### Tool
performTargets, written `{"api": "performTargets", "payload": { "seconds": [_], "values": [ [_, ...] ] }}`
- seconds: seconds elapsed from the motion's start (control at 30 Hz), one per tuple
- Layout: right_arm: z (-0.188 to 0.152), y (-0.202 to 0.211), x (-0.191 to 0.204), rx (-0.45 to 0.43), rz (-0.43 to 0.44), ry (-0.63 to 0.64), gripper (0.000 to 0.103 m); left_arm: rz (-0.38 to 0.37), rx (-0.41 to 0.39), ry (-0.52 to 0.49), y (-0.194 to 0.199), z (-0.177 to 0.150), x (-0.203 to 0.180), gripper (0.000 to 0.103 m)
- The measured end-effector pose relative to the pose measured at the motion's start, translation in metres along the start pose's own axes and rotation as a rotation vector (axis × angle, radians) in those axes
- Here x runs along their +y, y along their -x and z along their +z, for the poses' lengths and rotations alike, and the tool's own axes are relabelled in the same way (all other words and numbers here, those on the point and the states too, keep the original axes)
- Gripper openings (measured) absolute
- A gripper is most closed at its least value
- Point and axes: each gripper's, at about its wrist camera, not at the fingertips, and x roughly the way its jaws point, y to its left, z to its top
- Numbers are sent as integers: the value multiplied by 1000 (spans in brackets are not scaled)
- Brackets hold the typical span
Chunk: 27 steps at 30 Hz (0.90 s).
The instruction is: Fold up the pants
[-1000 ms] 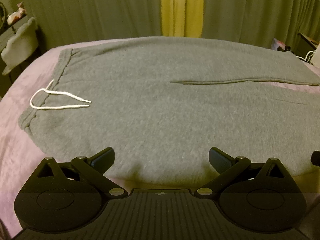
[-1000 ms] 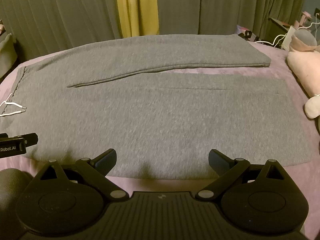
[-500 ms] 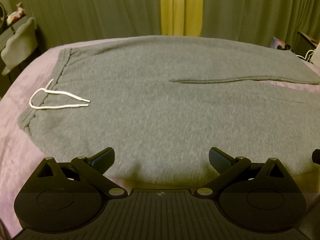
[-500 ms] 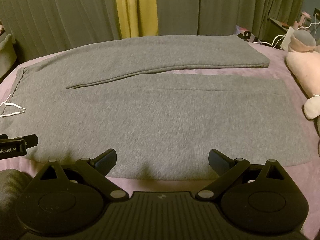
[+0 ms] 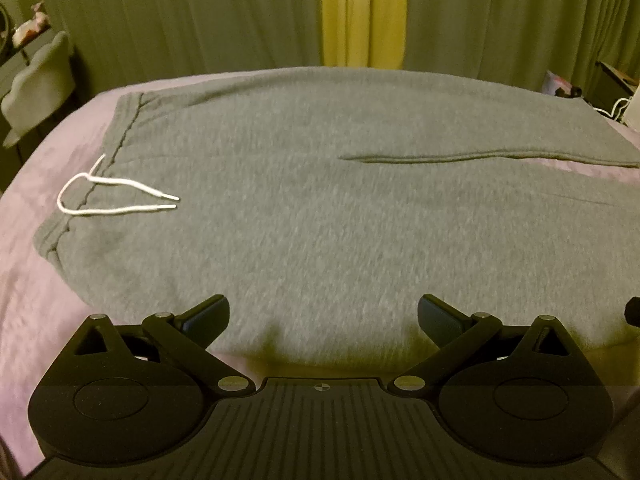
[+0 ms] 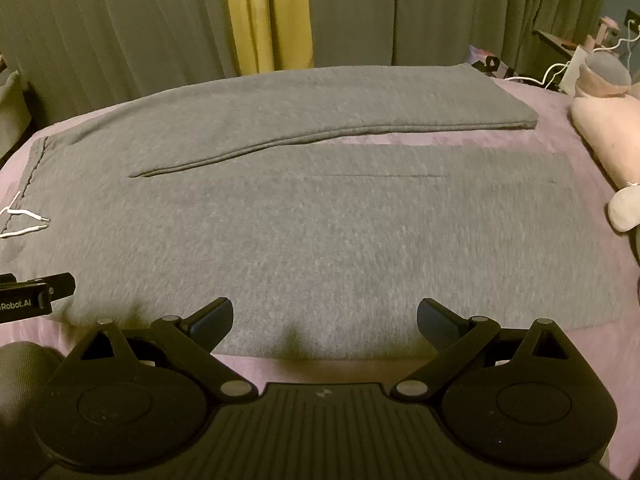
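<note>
Left wrist view: the left gripper [image 5: 323, 316] hangs with its jaws spread wide and nothing between them, just above the near edge of the grey sweatpants [image 5: 320, 208] close to the waistband [image 5: 120, 148]. The pants lie flat and spread out on a bed with a lilac sheet [image 5: 24, 264], the two legs running off to the right with a narrow split between them. The white drawstring [image 5: 116, 196] loops off the waistband, partly on the sheet and partly on the fabric.

In the right wrist view, the right gripper [image 6: 325, 316] is likewise wide open and empty, poised over the near leg's lower edge further toward the cuffs. The far leg [image 6: 320, 108] lies slightly angled away, a strip of sheet showing between the two legs. A pale pink pillow [image 6: 604, 128] sits at the bed's right side, clear of the pants.

Both grippers line up along the same near edge, likely so each can pinch it and carry the near leg over onto the far one. No fold appears made yet.
</note>
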Motion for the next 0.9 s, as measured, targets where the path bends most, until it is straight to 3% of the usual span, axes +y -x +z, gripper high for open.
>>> {"api": "performTargets", "payload": {
  "seconds": [0.9],
  "values": [
    [-3,-5,-2,11,-14,3,99,-2,5,0,0,1,1,103]
  ]
}}
